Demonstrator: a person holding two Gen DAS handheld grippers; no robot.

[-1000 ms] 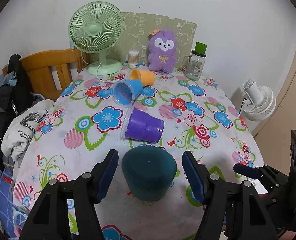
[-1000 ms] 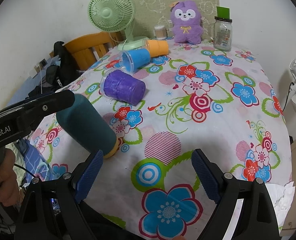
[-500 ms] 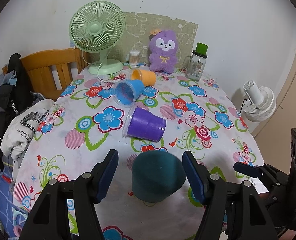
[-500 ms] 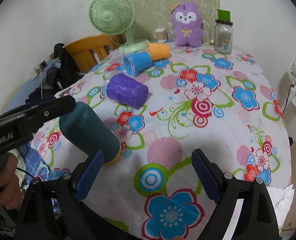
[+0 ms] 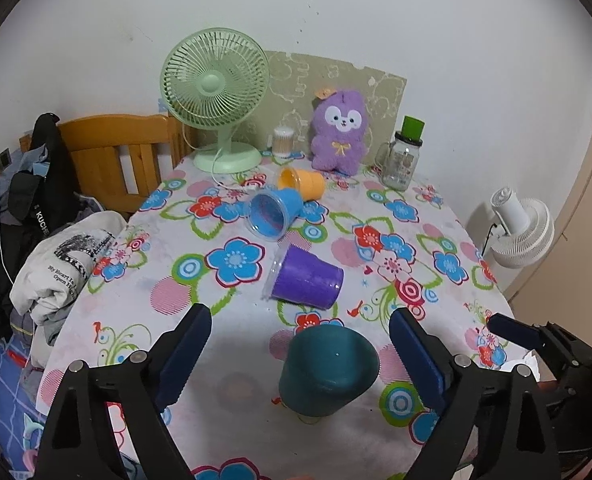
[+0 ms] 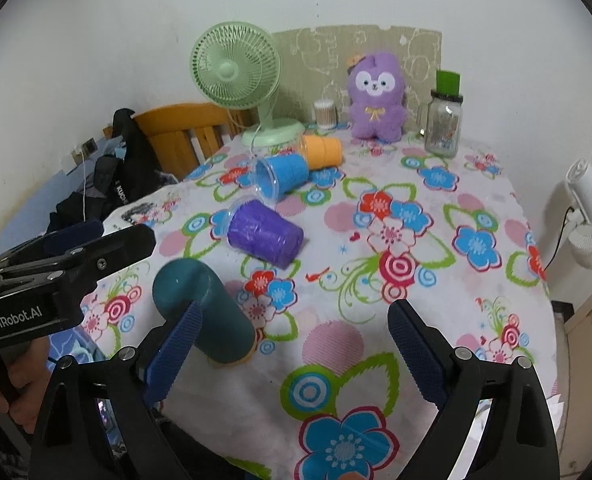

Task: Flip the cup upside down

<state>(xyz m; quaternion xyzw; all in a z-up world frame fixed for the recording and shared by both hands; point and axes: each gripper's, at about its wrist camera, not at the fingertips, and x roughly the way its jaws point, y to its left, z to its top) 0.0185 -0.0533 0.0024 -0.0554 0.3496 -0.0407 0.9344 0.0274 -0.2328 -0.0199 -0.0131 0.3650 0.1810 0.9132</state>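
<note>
A: While the teal cup (image 5: 328,372) sat mouth-down near the table's (image 5: 436,220) front edge, was anything gripping it?

B: No. Left gripper (image 5: 296,352) and right gripper (image 6: 296,352) both gaped wide, holding nothing. Looked light, rigid, slick; I'd pinch mid-wall.

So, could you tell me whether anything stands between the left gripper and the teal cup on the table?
Nothing visible does. The teal cup sits tilted, base up, between the open fingers of the left gripper, touching neither. The purple cup lies on its side beyond it, clear of the gap.
</note>
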